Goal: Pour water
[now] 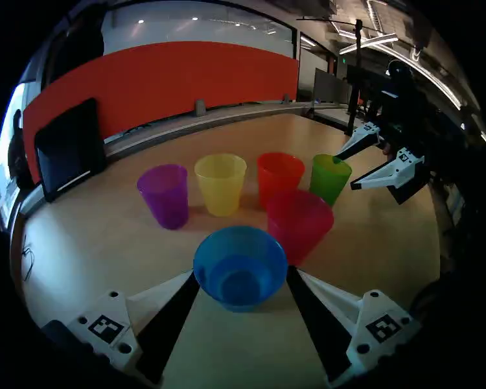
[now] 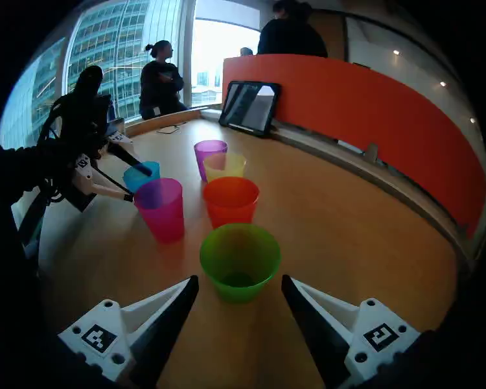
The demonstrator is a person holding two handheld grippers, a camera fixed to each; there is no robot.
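Jaws of the left gripper (image 1: 241,272) flank the blue cup (image 1: 240,259) at lower centre; whether they press is unclear. Right gripper (image 2: 238,279) jaws stand apart around the green cup (image 2: 240,256). Best to clamp mid-wall, gently, then tilt slowly.

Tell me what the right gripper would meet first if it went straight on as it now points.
The green cup: it stands between the right gripper's open fingers, just ahead. Going straight on would likely push it toward the orange cup behind it.
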